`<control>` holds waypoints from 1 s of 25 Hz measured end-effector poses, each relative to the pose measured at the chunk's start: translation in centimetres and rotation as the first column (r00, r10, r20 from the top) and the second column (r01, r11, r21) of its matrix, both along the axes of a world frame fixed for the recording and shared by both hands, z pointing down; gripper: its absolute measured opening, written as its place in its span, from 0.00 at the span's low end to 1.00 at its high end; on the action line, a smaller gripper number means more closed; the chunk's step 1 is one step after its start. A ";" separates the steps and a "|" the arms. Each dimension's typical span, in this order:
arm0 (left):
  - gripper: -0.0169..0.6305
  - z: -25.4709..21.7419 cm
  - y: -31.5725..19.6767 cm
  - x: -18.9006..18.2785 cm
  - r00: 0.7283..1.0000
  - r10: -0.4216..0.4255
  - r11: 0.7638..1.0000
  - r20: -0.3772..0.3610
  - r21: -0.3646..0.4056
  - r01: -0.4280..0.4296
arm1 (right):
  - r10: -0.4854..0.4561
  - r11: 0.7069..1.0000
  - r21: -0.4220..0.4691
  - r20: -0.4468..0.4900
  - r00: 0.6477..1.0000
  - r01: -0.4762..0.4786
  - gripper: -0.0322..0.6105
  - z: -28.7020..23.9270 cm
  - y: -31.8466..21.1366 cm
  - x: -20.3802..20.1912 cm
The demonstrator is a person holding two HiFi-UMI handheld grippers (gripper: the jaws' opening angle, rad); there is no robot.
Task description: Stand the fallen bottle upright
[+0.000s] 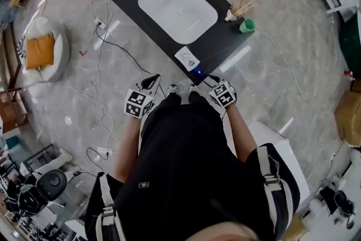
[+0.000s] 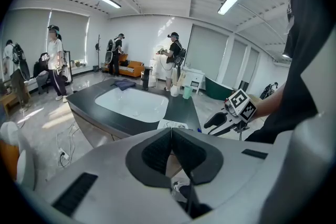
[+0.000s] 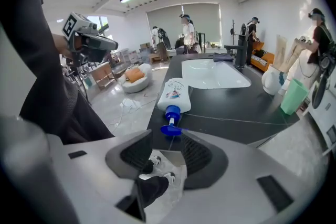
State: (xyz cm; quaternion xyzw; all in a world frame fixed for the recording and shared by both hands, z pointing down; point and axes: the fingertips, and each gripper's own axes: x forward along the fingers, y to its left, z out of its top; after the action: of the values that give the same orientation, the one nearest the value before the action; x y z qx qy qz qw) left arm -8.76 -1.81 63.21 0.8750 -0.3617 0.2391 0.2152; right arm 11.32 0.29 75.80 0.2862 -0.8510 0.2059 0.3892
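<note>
White pump bottle lies on its side on the dark counter. The right gripper is spread and empty; the left gripper is clenched on nothing.

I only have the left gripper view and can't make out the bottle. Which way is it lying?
Observer: The bottle lies on its side at the counter's near edge, blue pump toward the person.
Operator: Is the right tool on it?
Observer: No. The right tool has its jaws apart, nothing between them, short of the pump.
Operator: Where are both tools?
Observer: Head view: left tool and right tool are held close to the person's body, off the counter.
</note>
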 end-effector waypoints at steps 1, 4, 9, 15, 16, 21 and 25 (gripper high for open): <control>0.05 0.1 0.3 -0.1 1.000 -0.015 1.000 0.006 -0.004 0.015 | -0.006 1.000 -0.006 0.004 1.000 0.006 0.40 0.3 -0.1 0.1; 0.05 0.1 0.8 -0.4 0.998 -0.056 0.998 0.022 -0.006 0.056 | -0.038 0.999 -0.015 0.006 0.999 0.038 0.44 1.2 -0.5 0.2; 0.05 -0.1 1.3 0.2 0.994 -0.104 0.995 0.032 0.011 0.103 | -0.091 0.996 -0.016 0.020 0.996 0.091 0.54 2.1 -0.6 -0.1; 0.05 0.0 2.1 0.8 0.988 -0.142 0.990 0.054 0.010 0.142 | -0.117 0.993 0.009 0.038 0.992 0.116 0.56 3.2 -1.2 -1.4; 0.05 0.1 2.3 0.9 0.988 -0.145 0.989 0.061 0.009 0.144 | -0.120 0.993 0.007 0.039 0.992 0.119 0.56 3.4 -1.3 -1.7; 0.05 0.7 3.4 0.9 0.984 -0.155 0.988 0.089 -0.012 0.157 | -0.094 0.995 -0.029 0.054 0.994 0.096 0.56 3.6 -2.0 -2.7; 0.05 0.8 3.9 0.5 0.981 -0.168 0.985 0.096 -0.017 0.171 | -0.100 0.995 -0.004 0.029 0.995 0.100 0.56 4.1 -2.2 -2.5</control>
State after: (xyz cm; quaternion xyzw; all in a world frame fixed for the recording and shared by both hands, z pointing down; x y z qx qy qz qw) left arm -8.22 2.08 63.97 0.8260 -0.4417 0.2655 0.2282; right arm 8.79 -1.92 79.92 0.2392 -0.8693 0.1925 0.3875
